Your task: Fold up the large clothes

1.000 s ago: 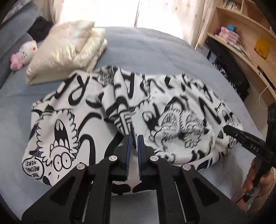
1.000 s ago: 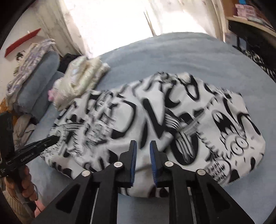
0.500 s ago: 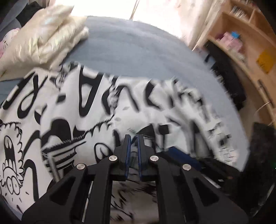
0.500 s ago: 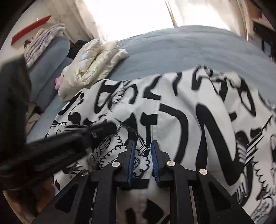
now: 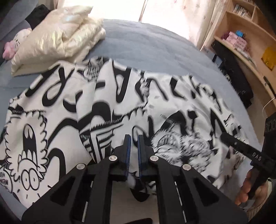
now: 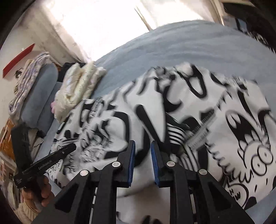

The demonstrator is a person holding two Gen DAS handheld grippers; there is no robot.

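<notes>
The garment [image 5: 57,120] is soft matt cloth, white with black cartoon print. It lies on a bed [image 5: 146,50] covered in matt grey-blue fabric with a slightly fuzzy weave. The folded cream jacket [image 5: 57,36] has a glossy, pearly sheen. The left tool [image 5: 134,146] is matt black plastic with ribbed blue pads and shiny metal screws. The shelf [image 5: 241,34] is pale smooth wood.

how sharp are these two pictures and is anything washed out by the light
Left wrist view: the garment print is sharp at left, smeared at right; the window is blown out. Right wrist view: motion blur smears most of the garment, while the right hand-held gripper stays crisp; the window is pure white glare. Both views bend the bed edge, fisheye.
</notes>
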